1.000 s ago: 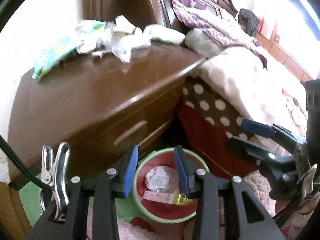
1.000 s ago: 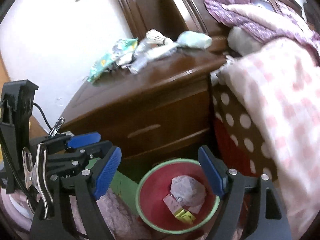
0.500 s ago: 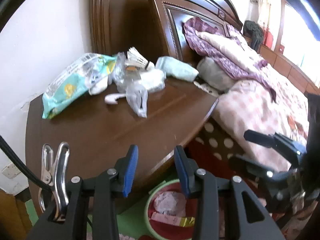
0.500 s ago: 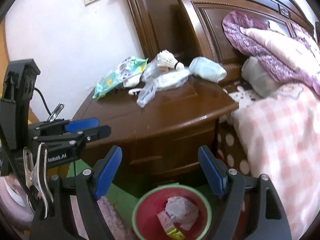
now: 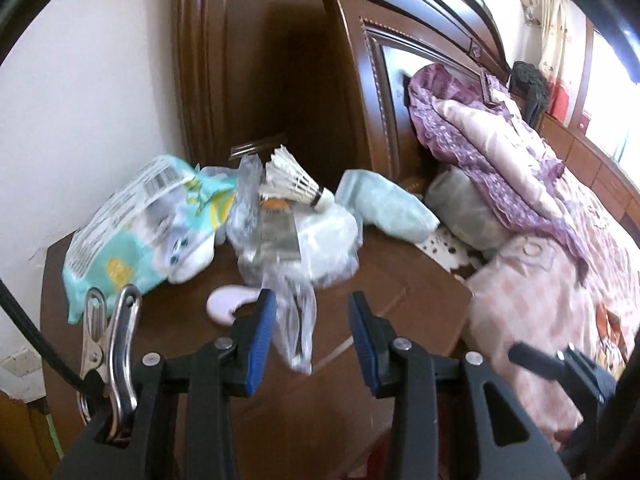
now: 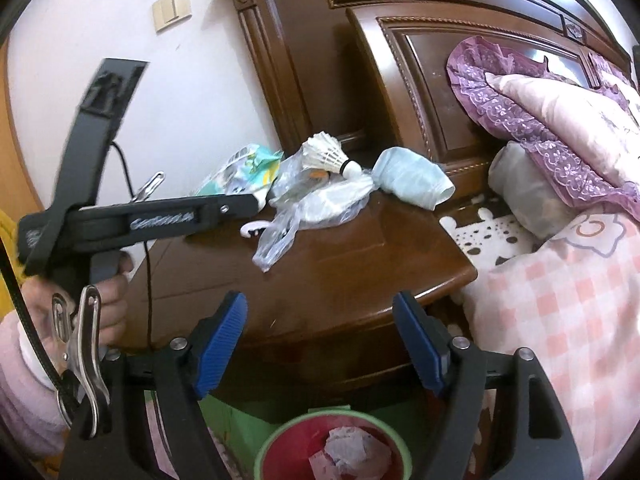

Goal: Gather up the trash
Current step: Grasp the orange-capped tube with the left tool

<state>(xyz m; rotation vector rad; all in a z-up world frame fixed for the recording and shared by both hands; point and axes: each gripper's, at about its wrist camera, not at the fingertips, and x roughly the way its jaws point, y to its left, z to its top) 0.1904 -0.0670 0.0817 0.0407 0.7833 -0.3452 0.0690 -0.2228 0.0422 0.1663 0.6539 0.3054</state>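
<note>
Brown wooden bench (image 5: 372, 280) beside bed (image 6: 568, 300), carrying clear plastic bag (image 5: 296, 320), shuttlecock (image 5: 294, 182), wipes packet (image 5: 132, 232), rolled pale cloth (image 5: 386, 204). Left gripper (image 5: 312, 338) narrowly parted, nothing clamped, hovering over bag's tail. Right gripper (image 6: 320, 344) wide apart, empty, above red bin (image 6: 288, 444) holding crumpled paper (image 6: 352, 452).

My left wrist camera looks down close over the dark brown wooden surface (image 5: 400, 280); my right one sits farther back, lower, sharing that surface (image 6: 340, 272).
</note>
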